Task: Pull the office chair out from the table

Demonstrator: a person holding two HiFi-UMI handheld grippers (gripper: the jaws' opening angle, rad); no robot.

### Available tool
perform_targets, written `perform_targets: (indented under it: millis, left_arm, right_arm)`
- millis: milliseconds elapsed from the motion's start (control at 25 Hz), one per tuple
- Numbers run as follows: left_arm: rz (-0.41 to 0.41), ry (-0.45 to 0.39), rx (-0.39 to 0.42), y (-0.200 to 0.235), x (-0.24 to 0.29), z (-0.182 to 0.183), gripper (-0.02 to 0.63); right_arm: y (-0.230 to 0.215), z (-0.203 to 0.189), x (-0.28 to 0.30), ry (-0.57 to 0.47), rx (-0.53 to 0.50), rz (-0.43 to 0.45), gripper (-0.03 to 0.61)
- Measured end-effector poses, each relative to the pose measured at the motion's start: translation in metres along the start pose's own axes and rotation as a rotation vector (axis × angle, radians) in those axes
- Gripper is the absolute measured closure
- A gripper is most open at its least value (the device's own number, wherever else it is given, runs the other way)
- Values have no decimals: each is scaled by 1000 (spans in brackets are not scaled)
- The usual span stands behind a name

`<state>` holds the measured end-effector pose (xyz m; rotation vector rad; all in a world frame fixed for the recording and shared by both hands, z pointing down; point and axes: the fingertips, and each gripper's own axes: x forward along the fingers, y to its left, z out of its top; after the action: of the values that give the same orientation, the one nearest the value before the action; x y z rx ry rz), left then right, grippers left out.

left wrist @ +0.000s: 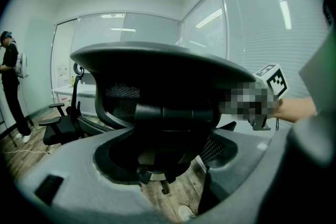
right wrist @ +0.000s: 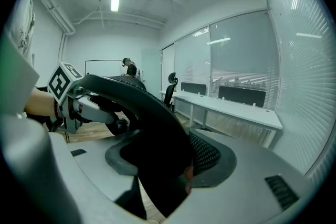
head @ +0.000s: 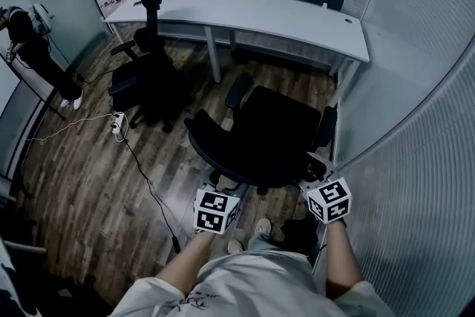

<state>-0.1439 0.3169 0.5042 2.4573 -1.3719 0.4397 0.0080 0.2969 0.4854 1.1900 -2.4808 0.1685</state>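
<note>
Pulling step in hand: the chair [head: 271, 134] stands near the surface [head: 297, 22], not under it, its backrest rim apparently clamped by left hand-held gripper [head: 215, 195] and right hand-held gripper [head: 319, 185]; next calls for an even backward draw.

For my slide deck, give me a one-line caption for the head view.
Person's left tool and right tool grip the office chair backrest, clear of the white table.
</note>
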Motion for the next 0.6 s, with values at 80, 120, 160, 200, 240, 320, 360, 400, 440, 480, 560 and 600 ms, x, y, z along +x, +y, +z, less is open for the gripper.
perform_targets:
  millis: [80,120,160,200,240,320,360,400,440,480,560,600]
  left_arm:
    - [0,0,-1,-2,-7,-4,287]
    - [0,-1,0,-4,-10,-4,287]
    - [0,-2,2,-5,-12,-4,287]
    - [-1,-2,3,-6,-13,-5,287]
    - [-2,0,5,-6,-15,-5,287]
    - [-7,7,7,-8,-19,-9,287]
    - [-9,11,8,-8,-20,-10,287]
    - [-10,14,9,-9,-22,-12,287]
    - [-9,16,10,-10,-23,-13,287]
    - [-8,18,12,-11,-24,-14,287]
    - [-6,17,11,-13,-26,-15,287]
    - [-6,15,10,-15,-27,-15,287]
  right_arm:
    - [6,-1,-5,-3,-1,-5,364]
    - [8,-2,-7,-3,-1,-7,364]
    - [10,-1,-9,-4,-1,-8,364]
    - [11,-1,-10,-3,-1,-9,364]
    - [13,-1,-12,-3,-2,-9,364]
    - [17,-3,-14,-2,-5,-10,364]
    - [18,-4,-15,-2,-5,-12,364]
    - [20,-5,-16,-3,-5,-14,364]
    - [21,-6,-17,-4,-5,-16,364]
    - [21,-6,-19,-5,-4,-16,364]
    - [23,-7,-21,-5,-5,-15,364]
    - [23,-8,-22,-6,-5,-15,364]
